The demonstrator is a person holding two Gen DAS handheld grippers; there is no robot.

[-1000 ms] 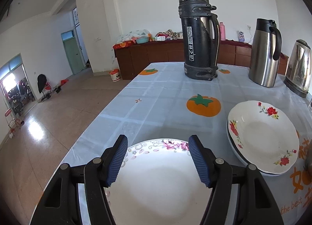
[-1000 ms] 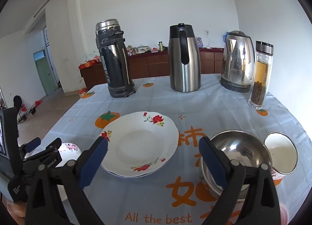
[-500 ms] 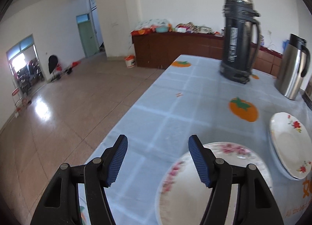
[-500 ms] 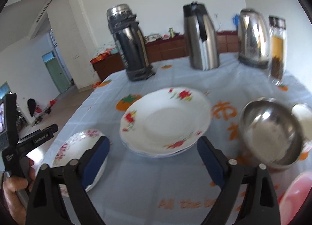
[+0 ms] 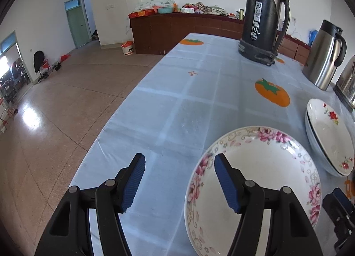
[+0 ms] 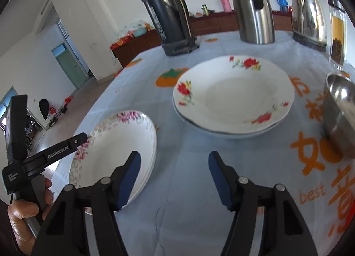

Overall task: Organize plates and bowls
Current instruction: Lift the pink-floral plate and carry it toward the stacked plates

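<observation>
A: The left tool (image 5: pixel 179 180) is spread wide and grips nothing; its right pad (image 5: pixel 224 180) hangs over the near-left rim of the pink-flowered plate (image 5: pixel 261 180), its left pad over bare cloth. Whether the pad touches the rim I cannot tell.

B: And the right tool (image 6: pixel 174 178)?

A: Also released, with nothing between its pads. The same pink-flowered plate (image 6: pixel 115 151) lies just left of it, partly behind its left pad (image 6: pixel 129 178). Ahead and a little right sits the red-flowered plate (image 6: pixel 233 94), stacked on another plate whose rim shows beneath.

B: How do the two plates stand to each other?

A: Near, but apart, both flat on the bench (image 5: pixel 195 105) with its pale blue cloth.

B: Further out?

A: From the right tool, a steel bowl (image 6: pixel 339 114) at the far right. Beyond the stack stand a black flask (image 6: pixel 168 14), a steel jug (image 6: pixel 253 9), a kettle (image 6: pixel 308 14) and a glass bottle (image 6: pixel 337 31). At lower left a hand (image 6: pixel 24 216) grips the left tool's handle.
</observation>
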